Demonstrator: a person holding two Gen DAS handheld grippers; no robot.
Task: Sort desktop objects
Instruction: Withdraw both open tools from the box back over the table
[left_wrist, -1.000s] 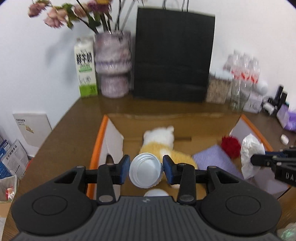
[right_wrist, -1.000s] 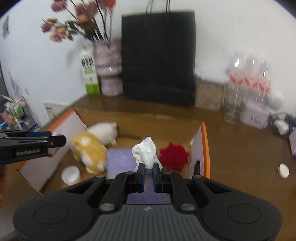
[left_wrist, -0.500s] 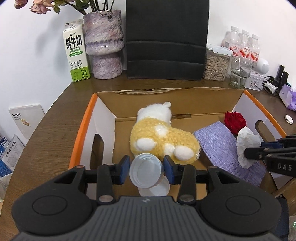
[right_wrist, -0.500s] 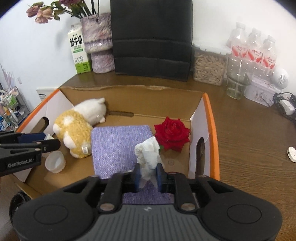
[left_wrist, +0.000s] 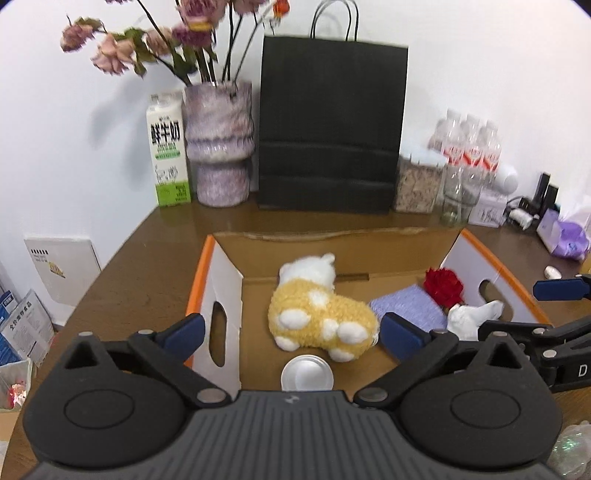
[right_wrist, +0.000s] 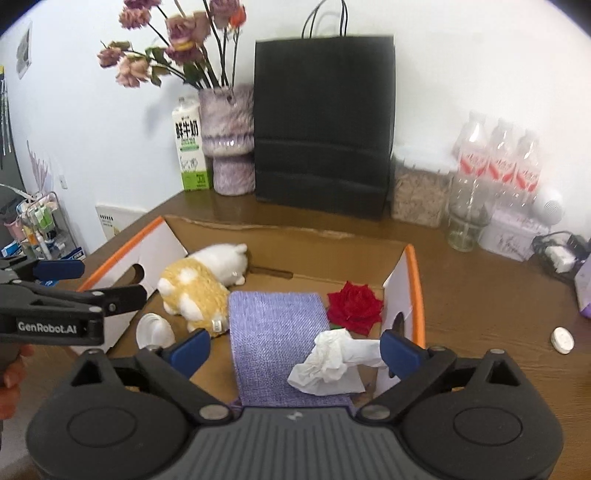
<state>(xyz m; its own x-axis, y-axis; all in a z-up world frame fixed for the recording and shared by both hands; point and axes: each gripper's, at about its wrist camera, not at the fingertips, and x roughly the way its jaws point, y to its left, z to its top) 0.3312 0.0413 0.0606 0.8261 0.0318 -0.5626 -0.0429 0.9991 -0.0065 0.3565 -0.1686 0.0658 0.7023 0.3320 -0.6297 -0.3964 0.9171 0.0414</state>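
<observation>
- The cardboard box (right_wrist: 413, 280) with orange-edged flaps sits open on the brown table (right_wrist: 480, 314) and holds all the sorted things.
- Inside the box, a white cup (left_wrist: 307, 373) lies on the floor just beside the yellow-and-white plush toy (left_wrist: 321, 317); its lower edge is cut off by the left gripper's body.
- A purple cloth (right_wrist: 277, 332) lies flat to the plush's right, with a red rose (right_wrist: 355, 306) at its far right corner.
- A crumpled white tissue (right_wrist: 332, 363) rests on the cloth's near right part, touching the box's right wall.
- The left gripper (left_wrist: 291, 332) hangs over the box's near left side, jaws spread wide, holding nothing.
- The right gripper (right_wrist: 295, 349) hangs over the cloth and tissue, jaws likewise wide and holding nothing.
</observation>
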